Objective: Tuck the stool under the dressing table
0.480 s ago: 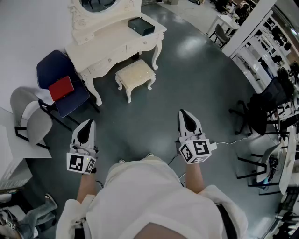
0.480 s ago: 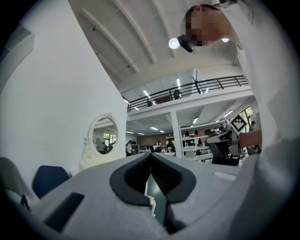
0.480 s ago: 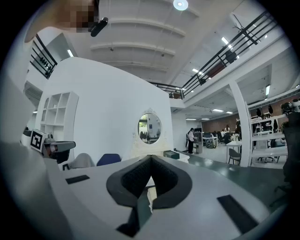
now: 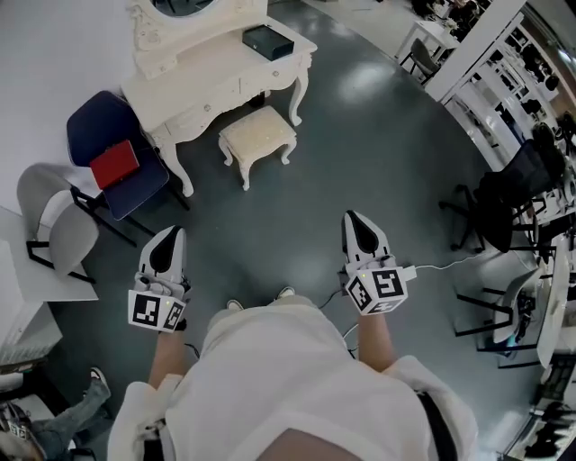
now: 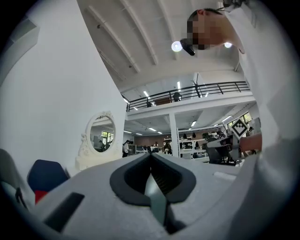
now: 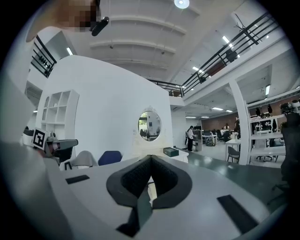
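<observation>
The stool [image 4: 257, 135] stands on the floor [image 4: 360, 144] in the upper middle of the head view, just beside the front edge of the dressing table [image 4: 202, 85]. Its whole cream seat is in plain view, so I judge it is not tucked under yet. On the surface of the table lies a dark box [image 4: 267, 41], and the mirror [image 4: 184, 7] is cut off by the top edge of the frame. A blue chair [image 4: 112, 149] w/ a red item [image 4: 114, 165] stands left of the table.

Both grippers are low in the frame, well apart from the stool. The left gripper [image 4: 167, 245] is at lower left and the right gripper [image 4: 360, 230] at lower centre-right; both point approx. toward the furniture. In the left gripper view the fingers [image 5: 159, 176] are pressed together w/ nothing between them. The right gripper view shows the same: fingers [image 6: 140, 180] closed and empty.

Progress: nothing of the task is done, as far as one can see. What is left, in my judgement: go near to the stool, take or push it w/ the grippers, then slide it between the table legs until the seat is under the top.
</observation>
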A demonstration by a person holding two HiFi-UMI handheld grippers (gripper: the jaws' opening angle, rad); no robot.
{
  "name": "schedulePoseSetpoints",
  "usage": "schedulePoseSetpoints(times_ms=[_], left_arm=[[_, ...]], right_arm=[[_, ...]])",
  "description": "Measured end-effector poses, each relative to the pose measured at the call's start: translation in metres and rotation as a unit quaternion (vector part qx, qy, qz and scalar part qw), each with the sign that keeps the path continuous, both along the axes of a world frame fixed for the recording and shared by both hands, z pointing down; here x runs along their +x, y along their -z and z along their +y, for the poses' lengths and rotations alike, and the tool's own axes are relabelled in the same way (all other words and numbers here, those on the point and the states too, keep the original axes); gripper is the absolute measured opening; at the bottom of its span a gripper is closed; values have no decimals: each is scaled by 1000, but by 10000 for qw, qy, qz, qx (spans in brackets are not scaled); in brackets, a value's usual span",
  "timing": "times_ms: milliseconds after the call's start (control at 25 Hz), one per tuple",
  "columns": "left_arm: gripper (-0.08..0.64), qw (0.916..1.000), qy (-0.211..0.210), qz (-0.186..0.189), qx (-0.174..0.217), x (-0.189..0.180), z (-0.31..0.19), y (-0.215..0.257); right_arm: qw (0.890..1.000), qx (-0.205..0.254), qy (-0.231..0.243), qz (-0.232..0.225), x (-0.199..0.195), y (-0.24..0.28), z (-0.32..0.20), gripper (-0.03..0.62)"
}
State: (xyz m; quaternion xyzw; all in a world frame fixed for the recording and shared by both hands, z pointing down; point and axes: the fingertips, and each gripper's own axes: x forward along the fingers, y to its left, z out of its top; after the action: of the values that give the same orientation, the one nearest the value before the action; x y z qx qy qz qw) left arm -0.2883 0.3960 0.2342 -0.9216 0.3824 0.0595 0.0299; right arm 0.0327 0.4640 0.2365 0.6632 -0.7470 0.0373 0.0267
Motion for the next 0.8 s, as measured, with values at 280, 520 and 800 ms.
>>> schedulePoseSetpoints(times_ms=[280, 520, 800], left_arm=[[106, 9993, 356, 17, -111, -12, -7, -4], [263, 9973, 648, -127, -307, -16, -18, -16], [499, 9962, 669, -285, -481, 16, -33, -28]], right_arm=[[9988, -27, -51, -493, 20, -7, 1, 99], [9994, -48, 149, -303, 33, -5, 0, 222], [9991, 64, 427, -11, 49, -5, -15, 413]])
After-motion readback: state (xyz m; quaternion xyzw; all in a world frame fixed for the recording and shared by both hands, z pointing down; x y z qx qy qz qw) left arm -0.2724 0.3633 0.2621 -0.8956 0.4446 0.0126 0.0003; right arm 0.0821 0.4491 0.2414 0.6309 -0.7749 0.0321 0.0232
